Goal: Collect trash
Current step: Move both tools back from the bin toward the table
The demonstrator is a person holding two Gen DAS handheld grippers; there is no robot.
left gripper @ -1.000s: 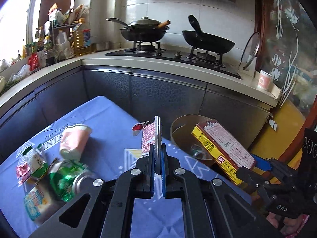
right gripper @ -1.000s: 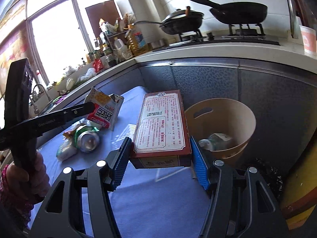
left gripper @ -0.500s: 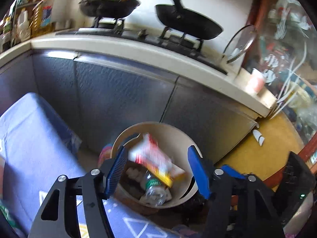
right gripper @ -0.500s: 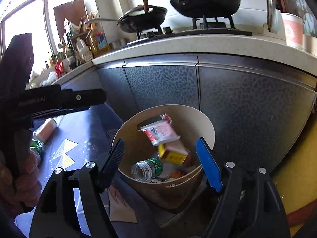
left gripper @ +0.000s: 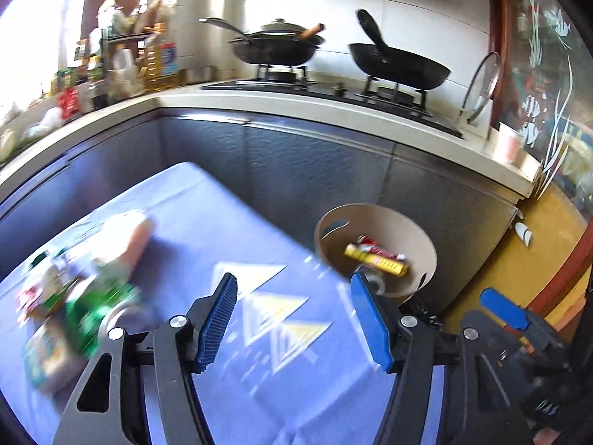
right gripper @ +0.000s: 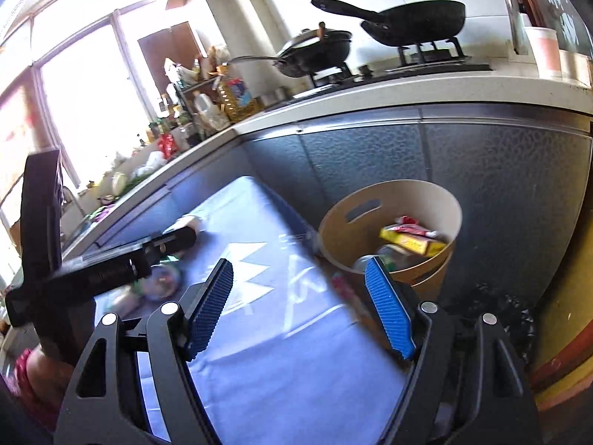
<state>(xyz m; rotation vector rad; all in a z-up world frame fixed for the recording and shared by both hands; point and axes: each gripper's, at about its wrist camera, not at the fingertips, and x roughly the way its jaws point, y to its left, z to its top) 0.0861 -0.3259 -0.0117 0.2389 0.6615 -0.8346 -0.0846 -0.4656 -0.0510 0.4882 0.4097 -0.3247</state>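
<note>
Kitchen floor, tan bin (right gripper: pixel 393 200) holding yellow box (right gripper: pixel 411 241), wrapper, bottle, both hand-held grippers (left gripper: pixel 292 319) (right gripper: pixel 300 307) apart, empty.

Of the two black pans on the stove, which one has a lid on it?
The left pan, with a wooden knob; the right pan is uncovered.

We are looking at the left gripper (left gripper: pixel 292 315): black plastic frame with triangular cut-outs, silver round screw heads at the finger pivots, and blue ribbed pads (left gripper: pixel 217 322) lining the inner faces of both fingers. The right gripper (right gripper: pixel 300 304) is showing the same build: black arms, silver screws, blue finely ridged pads (right gripper: pixel 389 311). In the left view, white lettering is appearing on the right unit's black housing, too blurred to read. In the right view, a hand (right gripper: pixel 44 374) is showing beside a sleeve (right gripper: pixel 18 382) patterned in red and pink.
</note>
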